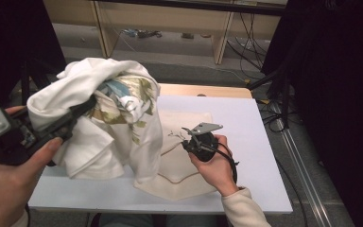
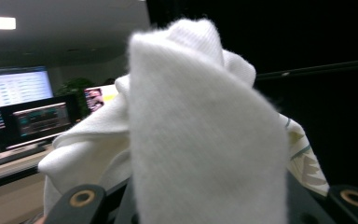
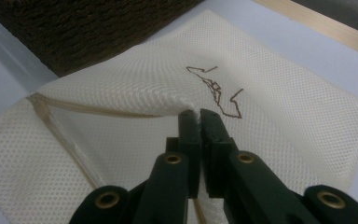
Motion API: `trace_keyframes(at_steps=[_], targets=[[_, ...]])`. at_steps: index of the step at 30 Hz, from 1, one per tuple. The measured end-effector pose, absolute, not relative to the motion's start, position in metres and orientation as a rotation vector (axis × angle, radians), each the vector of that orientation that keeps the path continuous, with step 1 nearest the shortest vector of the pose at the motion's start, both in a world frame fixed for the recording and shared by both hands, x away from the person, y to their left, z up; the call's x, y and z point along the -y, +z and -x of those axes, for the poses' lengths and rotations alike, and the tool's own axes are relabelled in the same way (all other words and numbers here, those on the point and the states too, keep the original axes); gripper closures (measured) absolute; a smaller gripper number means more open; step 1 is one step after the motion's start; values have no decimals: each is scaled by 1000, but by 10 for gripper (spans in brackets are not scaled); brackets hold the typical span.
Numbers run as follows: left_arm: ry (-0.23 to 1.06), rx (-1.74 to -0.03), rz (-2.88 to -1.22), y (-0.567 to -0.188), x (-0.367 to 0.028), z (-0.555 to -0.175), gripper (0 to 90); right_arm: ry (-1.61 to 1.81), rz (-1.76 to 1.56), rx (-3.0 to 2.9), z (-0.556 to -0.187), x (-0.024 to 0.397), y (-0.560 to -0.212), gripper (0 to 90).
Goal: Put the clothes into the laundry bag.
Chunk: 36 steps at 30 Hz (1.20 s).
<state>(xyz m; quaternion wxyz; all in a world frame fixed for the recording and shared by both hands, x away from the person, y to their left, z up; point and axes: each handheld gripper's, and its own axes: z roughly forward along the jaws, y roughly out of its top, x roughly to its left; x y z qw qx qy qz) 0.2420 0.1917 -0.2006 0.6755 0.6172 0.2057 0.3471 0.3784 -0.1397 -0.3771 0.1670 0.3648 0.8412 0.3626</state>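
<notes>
A white garment (image 1: 99, 90) with a green and blue print is bunched up and held above the table's left side. My left gripper (image 1: 87, 105) is shut on a thick fold of it, and that fold (image 2: 205, 130) hides the jaw tips in the left gripper view. A cream mesh bag (image 1: 184, 165) lies flat on the white tabletop (image 1: 246, 123), partly under the hanging cloth. My right gripper (image 3: 199, 116) is shut on a raised pinch of the mesh bag (image 3: 121, 88) beside its zipper (image 3: 56, 126). A brown stitched mark (image 3: 216, 91) lies just beyond the tips.
The table's wooden far edge (image 1: 208, 90) and right edge drop to a floor with cables (image 1: 250, 47). Black curtains hang on both sides. Monitors (image 2: 37, 119) stand far off in the left gripper view. Bare tabletop lies right of the bag.
</notes>
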Motion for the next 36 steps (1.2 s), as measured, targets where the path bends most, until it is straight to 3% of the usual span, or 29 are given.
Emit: trace_keyframes(at_steps=[5, 15, 36], targets=[[667, -436, -1438, -212, -178, -236, 765, 1021, -1030, -2399, -378, 142, -376, 891], [446, -496, -1634, -276, -147, -254, 765, 1037, -1012, -2393, -379, 143, -375, 893], [301, -584, -1934, -374, -91, -288, 761, 1068, -1020, -2365, -373, 139, -370, 894]])
